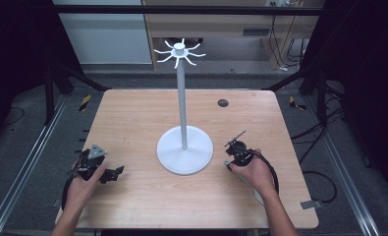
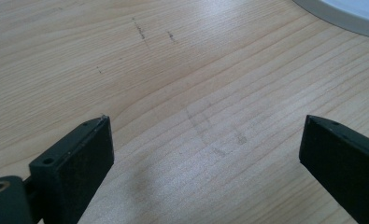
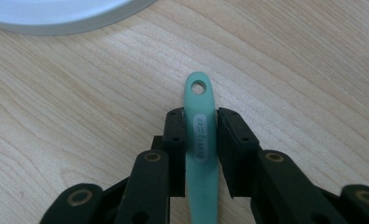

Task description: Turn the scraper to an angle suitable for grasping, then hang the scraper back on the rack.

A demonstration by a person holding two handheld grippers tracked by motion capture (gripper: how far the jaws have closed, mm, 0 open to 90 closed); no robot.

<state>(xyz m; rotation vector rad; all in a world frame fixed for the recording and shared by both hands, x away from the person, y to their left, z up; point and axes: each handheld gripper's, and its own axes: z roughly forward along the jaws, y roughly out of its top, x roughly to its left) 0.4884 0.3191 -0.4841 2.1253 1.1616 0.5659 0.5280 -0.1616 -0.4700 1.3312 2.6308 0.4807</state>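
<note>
Teal handle (image 3: 201, 140), thin, light and likely smooth plastic, sits clamped in the right gripper (image 3: 200, 122) just below its hanging hole, while the left gripper (image 2: 205, 140) gapes wide over bare table (image 2: 182, 70).

The right gripper (image 3: 202, 135) has its two black jaws closed on a mint-green handle (image 3: 202, 154), which runs up between them from the bottom edge and ends in a rounded tip with a small hole, just past the jaw ends. A grey oval patch with lettering too blurred to read sits on the handle where the jaws pinch it. Beneath lies the pale wood table (image 3: 313, 70), and a white base (image 3: 56, 14) curves across the top left corner, apart from the handle.
</note>
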